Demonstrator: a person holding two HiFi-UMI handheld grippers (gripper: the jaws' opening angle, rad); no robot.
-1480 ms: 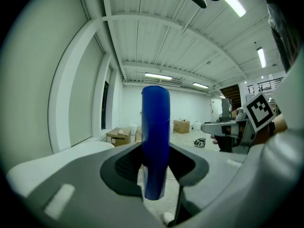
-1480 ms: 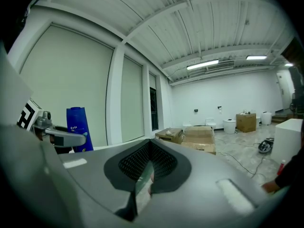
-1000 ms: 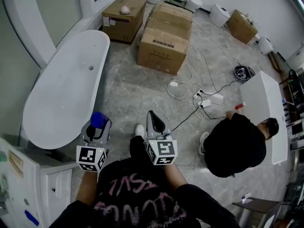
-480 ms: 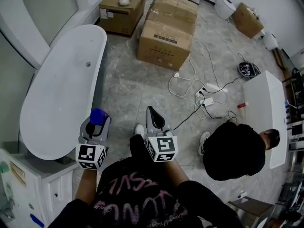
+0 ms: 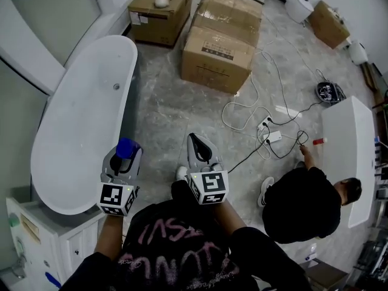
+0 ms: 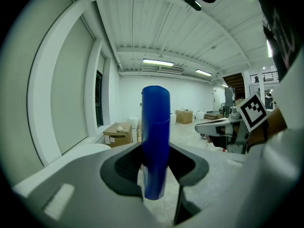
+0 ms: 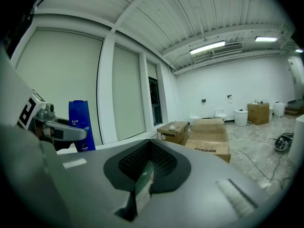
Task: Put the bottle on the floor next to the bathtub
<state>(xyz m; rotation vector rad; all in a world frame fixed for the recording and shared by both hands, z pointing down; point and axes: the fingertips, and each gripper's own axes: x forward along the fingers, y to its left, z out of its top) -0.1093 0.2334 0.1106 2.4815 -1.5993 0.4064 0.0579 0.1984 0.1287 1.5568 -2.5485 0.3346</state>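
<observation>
1. The bottle (image 6: 156, 146) is tall, narrow and blue with a smooth skin. I judge it to be stiff plastic that will not crush under a firm squeeze but could slip if the grip is slack. How full it is, and so how heavy, cannot be told.
2. The flat sides of the body are the sensible place to hold it. The left gripper (image 5: 123, 157) has it there, its fingers (image 6: 124, 163) clamped on the lower body with the base showing below them and the cap well above.
3. A shape this slim will tip easily, so it probably needs to meet the floor (image 5: 163, 111) flat on its base before the squeeze is let go.
4. The bottle stands upright in the air, not yet set down. In the head view it shows at the near end of the bathtub (image 5: 130, 65), by its rim.
5. The right gripper (image 5: 196, 147) carries nothing, and its fingers (image 7: 142, 186) are together.
6. Both forearms reach forward from the person's chest, side by side but apart. The grippers point ahead and sit about level, since each gripper view looks across the room rather than down.
</observation>
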